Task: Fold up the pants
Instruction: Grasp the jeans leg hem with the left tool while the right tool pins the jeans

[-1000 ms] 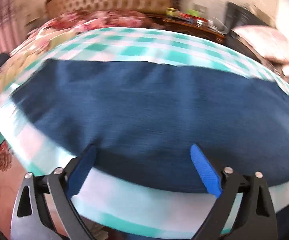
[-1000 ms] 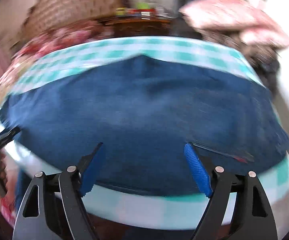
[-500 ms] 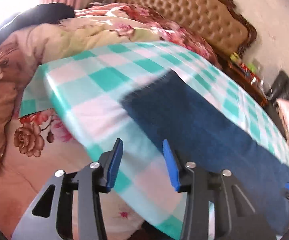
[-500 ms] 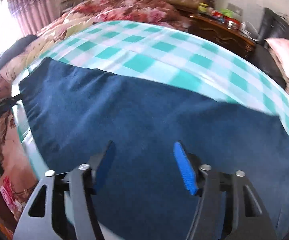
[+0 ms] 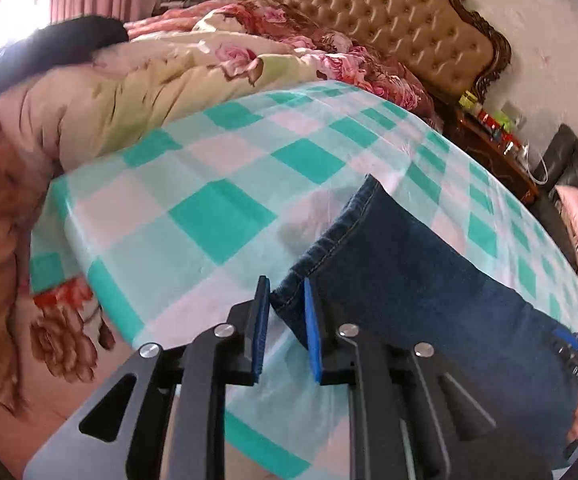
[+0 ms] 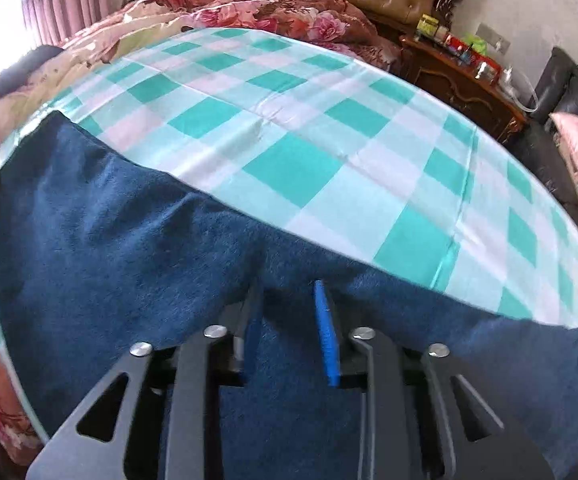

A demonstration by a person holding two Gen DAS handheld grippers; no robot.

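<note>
**Left fingers bracket the hem corner, right fingers press mid-cloth**

Here is the left gripper [image 5: 285, 322] right at the end of the pants [image 5: 429, 296], its two blue fingers [image 5: 312, 332] drawn narrow with the stitched hem corner sitting in the slot between them. Whether the pads are actually biting the denim I cannot tell; a sliver of gap shows on either side. From this end the pants run away up and to the right across the checked tablecloth [image 5: 217, 216], a long dark-blue band, so the long axis points straight off from the left fingers toward the other hand.

And there at the far right edge of the left view is the right gripper [image 5: 569, 346], low on the same band of cloth. Its own camera shows the right gripper [image 6: 289, 320] over the denim, fingers [image 6: 327, 336] narrowed with cloth between and under them; gripped or just resting, that cannot be told. The pants [image 6: 109, 232] fill the near half of that view, far edge slanting up to the left.

My reading: the hem end belongs to the left hand, so it is the one to carry cloth along the axis toward the right. Room looks generous: bare checked worktop [image 6: 297, 168] lies beyond the far edge of the denim. The near side is tighter, the hem corner lying close to where the cloth drops off, with the floral bedding [image 5: 137, 92] beyond the far left edge.
</note>
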